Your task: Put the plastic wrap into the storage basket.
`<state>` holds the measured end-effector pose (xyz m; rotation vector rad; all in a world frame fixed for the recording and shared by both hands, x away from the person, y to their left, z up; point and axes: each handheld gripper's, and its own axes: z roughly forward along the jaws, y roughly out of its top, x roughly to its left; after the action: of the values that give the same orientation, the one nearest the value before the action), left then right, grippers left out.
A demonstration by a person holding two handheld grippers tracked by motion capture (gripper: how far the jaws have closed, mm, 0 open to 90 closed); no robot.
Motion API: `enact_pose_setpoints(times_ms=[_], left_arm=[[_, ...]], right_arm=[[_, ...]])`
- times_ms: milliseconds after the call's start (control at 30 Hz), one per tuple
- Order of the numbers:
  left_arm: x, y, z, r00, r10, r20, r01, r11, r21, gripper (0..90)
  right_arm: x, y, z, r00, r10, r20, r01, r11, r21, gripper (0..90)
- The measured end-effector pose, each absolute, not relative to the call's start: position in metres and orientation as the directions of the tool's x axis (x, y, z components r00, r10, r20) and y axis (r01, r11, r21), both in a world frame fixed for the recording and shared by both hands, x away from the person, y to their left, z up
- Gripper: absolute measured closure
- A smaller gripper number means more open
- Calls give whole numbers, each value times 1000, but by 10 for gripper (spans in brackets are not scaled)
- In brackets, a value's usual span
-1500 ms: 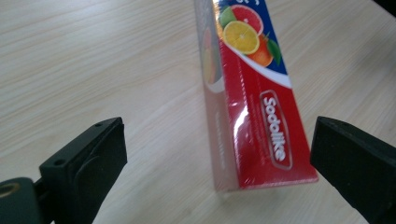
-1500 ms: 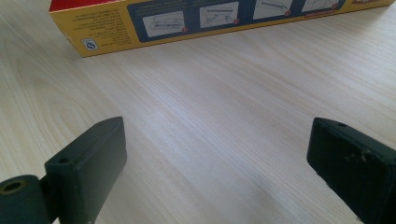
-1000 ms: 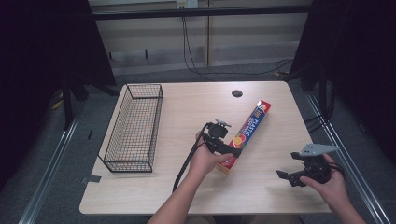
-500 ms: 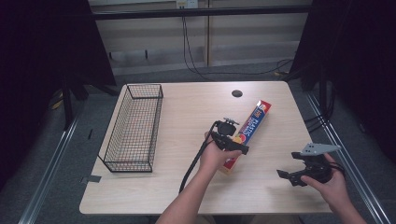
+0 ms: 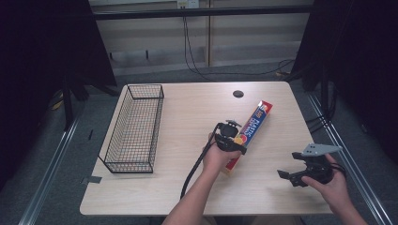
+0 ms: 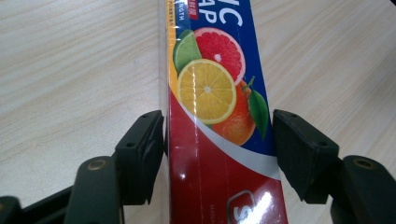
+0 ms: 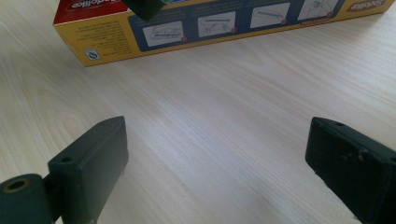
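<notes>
The left gripper (image 5: 233, 138) is now straddling the lower half of the plastic wrap box (image 5: 250, 127), having travelled across from a spot just left of it a second ago, when it was hovering over bare wood. In the left gripper view the box (image 6: 219, 116) is lying between the two black jaws: the left one is sitting against the box's edge, while the right one is standing a little clear of the blue side, so the gripper is not yet clenched and the box is not being held. The box is lying flat and diagonal on the surface (image 5: 187, 112), right of centre, well apart from the wire basket (image 5: 133, 126) at the left edge. The right gripper (image 5: 300, 174) is waiting near the front right corner, where it was a second ago, its jaws spread wide over empty wood, with the near end of the box (image 7: 187, 32) showing ahead of it. Judging from this, the approach is finishing and the squeeze is the step coming next; a lift toward the basket looks likely.
</notes>
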<state>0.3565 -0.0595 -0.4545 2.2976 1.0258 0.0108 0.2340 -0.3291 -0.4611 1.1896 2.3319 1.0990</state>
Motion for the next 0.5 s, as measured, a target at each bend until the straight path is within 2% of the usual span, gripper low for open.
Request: enact_pose_setpoints(times_ms=[500], left_arm=[[341,-13,-448,697,679,-229,685,-538,492,386]], right_arm=[[232,-330,-461,-604,795,66,560,363,745,58]])
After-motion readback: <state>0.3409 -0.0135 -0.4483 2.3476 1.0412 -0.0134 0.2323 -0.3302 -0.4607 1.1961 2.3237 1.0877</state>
